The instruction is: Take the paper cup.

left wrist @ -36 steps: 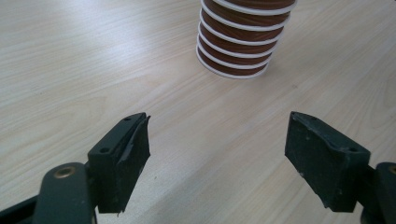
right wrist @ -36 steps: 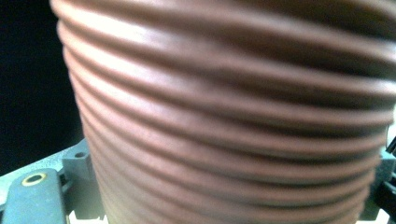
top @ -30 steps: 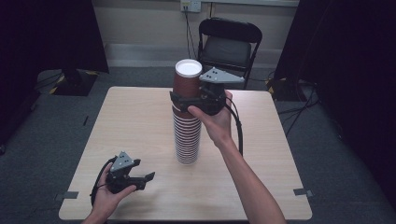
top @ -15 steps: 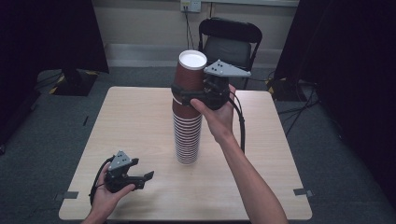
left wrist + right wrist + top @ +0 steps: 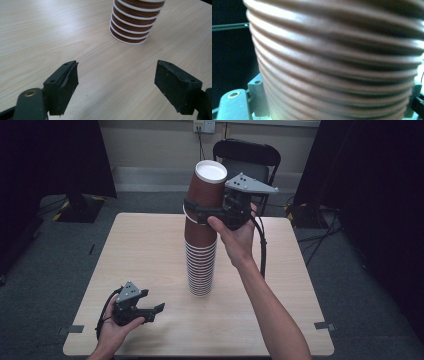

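Gripping the top cup [image 5: 207,187] just above the cup stack [image 5: 200,265], the right gripper [image 5: 202,212] holds it clamped; the left gripper [image 5: 150,310] rests wide open near the stack's base.

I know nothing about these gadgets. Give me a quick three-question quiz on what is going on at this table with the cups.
1. True or false: the left gripper has a cup between its jaws.
2. Which best describes the top cup? A: lying on its side on the table. B: upside down, clamped by the right gripper above the cup stack. C: standing alone beside the stack.
3. What piece of furniture stands behind the table's far edge?

Key
1. False: its jaws are open over bare wood, apart from the stack.
2. B.
3. A black folding chair.
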The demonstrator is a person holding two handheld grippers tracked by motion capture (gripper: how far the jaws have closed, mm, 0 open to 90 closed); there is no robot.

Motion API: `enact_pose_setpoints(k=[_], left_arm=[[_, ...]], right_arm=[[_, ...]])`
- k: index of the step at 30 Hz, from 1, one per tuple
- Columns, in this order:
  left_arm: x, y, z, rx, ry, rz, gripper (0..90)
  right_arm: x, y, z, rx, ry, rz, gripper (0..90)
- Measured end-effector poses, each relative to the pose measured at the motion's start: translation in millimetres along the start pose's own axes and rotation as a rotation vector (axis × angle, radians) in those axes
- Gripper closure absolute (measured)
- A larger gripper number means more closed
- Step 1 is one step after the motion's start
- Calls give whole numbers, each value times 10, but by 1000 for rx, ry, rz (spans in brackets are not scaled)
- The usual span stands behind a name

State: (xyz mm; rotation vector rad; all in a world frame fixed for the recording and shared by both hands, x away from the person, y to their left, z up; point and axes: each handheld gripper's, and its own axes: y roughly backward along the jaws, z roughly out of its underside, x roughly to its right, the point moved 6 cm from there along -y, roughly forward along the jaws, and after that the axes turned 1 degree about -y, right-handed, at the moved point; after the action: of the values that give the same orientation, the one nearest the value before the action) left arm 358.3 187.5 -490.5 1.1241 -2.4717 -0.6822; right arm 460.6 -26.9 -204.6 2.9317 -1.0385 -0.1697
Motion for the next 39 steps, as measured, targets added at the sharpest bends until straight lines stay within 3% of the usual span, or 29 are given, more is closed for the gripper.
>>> enact_pose_setpoints(k=[10, 22, 28, 39], left_arm=[[5, 4, -2, 1, -6, -2, 189], [4, 2, 0, -1, -9, -4, 189], [-4, -18, 16, -18, 4, -6, 184], [18, -21, 6, -9, -17, -2, 184]], right_arm=[[-50, 100, -123, 46, 7, 0, 131], [-46, 266, -209, 65, 17, 34, 132], [37, 344, -201, 53, 6, 62, 132], [171, 566, -172, 59, -3, 109, 133]])
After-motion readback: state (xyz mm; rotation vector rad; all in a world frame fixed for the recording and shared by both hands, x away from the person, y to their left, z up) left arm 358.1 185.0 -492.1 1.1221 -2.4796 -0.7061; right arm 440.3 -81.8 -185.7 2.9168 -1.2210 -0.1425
